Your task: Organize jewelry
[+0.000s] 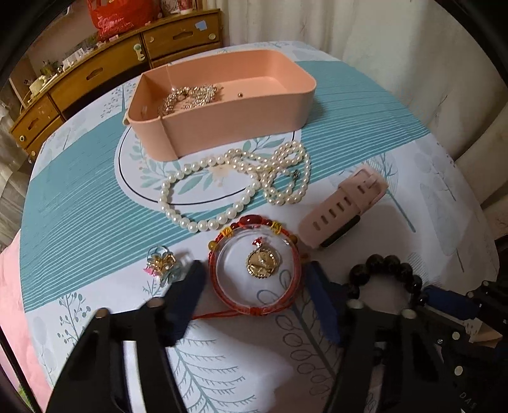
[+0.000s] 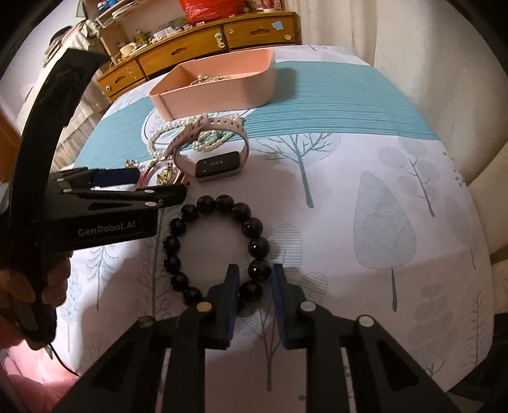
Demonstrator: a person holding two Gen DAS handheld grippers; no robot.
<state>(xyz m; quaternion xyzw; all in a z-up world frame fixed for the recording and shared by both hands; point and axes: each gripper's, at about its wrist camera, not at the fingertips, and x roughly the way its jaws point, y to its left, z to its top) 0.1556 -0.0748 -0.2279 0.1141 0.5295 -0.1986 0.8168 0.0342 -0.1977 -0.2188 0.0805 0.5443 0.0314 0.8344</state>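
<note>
My left gripper [image 1: 255,270] is open, its fingers on either side of a red cord bracelet [image 1: 254,270] with a gold pendant [image 1: 263,262] inside it. A small flower brooch [image 1: 162,263] lies left of it. A pearl necklace [image 1: 241,184] and a pink smartwatch [image 1: 343,209] lie beyond, before the pink box [image 1: 228,104] holding sparkly jewelry [image 1: 190,97]. My right gripper [image 2: 254,273] is shut on a black bead bracelet [image 2: 216,247], pinching one bead on the tablecloth. The left gripper also shows in the right wrist view [image 2: 143,182].
The round table has a white and teal tree-print cloth [image 2: 381,190]. A wooden drawer cabinet [image 1: 111,63] stands behind the table. A curtain [image 1: 349,28] hangs at the back right.
</note>
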